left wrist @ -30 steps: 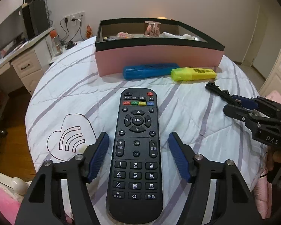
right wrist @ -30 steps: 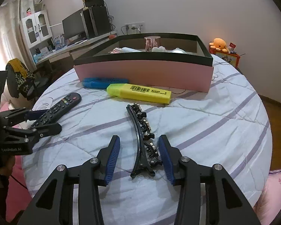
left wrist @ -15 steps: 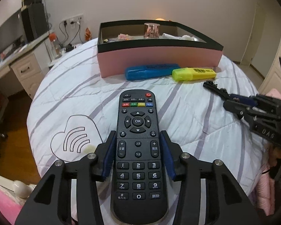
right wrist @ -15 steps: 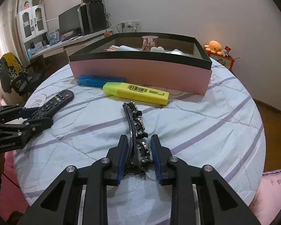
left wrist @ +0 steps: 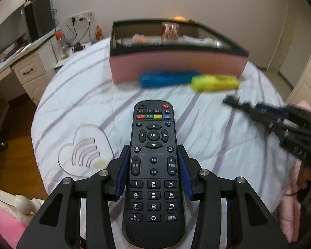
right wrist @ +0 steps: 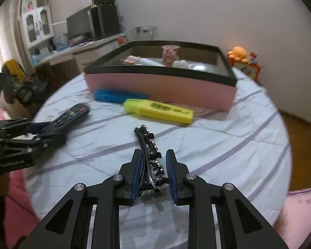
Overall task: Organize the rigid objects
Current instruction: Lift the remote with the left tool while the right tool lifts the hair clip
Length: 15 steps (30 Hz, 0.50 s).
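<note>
1. We see the striped bedspread (left wrist: 76,87) under everything.
2. At its far side sits the pink box (right wrist: 159,87), black-rimmed, small items inside.
3. The black remote (left wrist: 153,166) is ours: the left gripper (left wrist: 153,172) is closing, its pads pressing both long edges.
4. A blue marker (right wrist: 118,95) and a yellow marker (right wrist: 158,110) lie just before the box.
5. The right gripper (right wrist: 153,168) pinches the black hair clip (right wrist: 150,155) near its back end.

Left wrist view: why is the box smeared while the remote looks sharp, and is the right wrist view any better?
Left wrist view: motion blur on the pink box and highlighters; remote, gripped between the jaws, stays crisp. Right wrist view: same smear on the box; hair clip sharp.
</note>
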Tool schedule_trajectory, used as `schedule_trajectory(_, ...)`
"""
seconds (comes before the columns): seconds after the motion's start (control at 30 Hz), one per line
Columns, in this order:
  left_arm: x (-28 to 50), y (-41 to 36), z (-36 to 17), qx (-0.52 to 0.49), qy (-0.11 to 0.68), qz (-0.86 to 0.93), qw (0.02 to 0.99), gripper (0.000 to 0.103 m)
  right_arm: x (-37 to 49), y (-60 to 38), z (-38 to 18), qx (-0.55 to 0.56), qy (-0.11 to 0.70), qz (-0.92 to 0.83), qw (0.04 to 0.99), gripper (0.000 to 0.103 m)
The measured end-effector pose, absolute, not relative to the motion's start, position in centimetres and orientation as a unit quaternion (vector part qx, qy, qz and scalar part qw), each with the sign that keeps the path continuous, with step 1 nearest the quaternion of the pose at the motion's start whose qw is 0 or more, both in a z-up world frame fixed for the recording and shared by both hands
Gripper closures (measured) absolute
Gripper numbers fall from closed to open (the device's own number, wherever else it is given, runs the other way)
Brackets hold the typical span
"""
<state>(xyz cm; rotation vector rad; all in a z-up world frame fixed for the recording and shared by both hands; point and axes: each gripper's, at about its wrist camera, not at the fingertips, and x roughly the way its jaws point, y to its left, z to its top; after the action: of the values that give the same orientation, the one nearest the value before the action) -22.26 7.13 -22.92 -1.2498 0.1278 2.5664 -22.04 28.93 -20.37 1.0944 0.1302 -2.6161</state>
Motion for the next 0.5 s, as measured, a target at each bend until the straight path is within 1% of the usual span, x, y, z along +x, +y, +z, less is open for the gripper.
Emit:
schedule_trajectory(0.13,-22.0,7.1,-22.9,-0.43,0.045,0.89,0.143,0.059,-23.0,28.9,-21.4,0.405,0.054,-0.9,0.154,0.078)
schedule_trajectory(0.27,-22.1,7.0,-23.0,-0.428,0.047,0.891,0.145,0.059,-23.7,28.4,-20.9,0.398,0.08,-0.9,0.157,0.077)
schedule_trajectory(0.33,-22.2,7.2,-22.9,-0.428,0.048,0.891,0.146,0.059,-24.3,28.0,-21.0,0.406,0.093,-0.895,0.159,0.069)
schedule_trajectory(0.37,-22.2,7.2,-23.0,-0.427,0.049,0.891,0.146,0.059,-24.5,27.8,-21.1,0.407,0.098,-0.894,0.161,0.069)
schedule_trajectory(0.4,-22.2,7.2,-23.0,-0.427,0.048,0.891,0.147,0.059,-24.7,27.6,-21.3,0.408,0.101,-0.892,0.166,0.069)
schedule_trajectory(0.43,-22.2,7.2,-22.9,-0.426,0.046,0.891,0.148,0.059,-24.7,27.6,-21.5,0.411,0.101,-0.89,0.17,0.078)
schedule_trajectory(0.47,-22.2,7.2,-22.9,-0.426,0.046,0.891,0.148,0.059,-24.7,27.6,-21.5,0.41,0.098,-0.89,0.173,0.084)
schedule_trajectory(0.5,-22.3,7.2,-22.9,-0.426,0.045,0.892,0.147,0.059,-24.7,27.6,-21.4,0.41,0.093,-0.89,0.176,0.084)
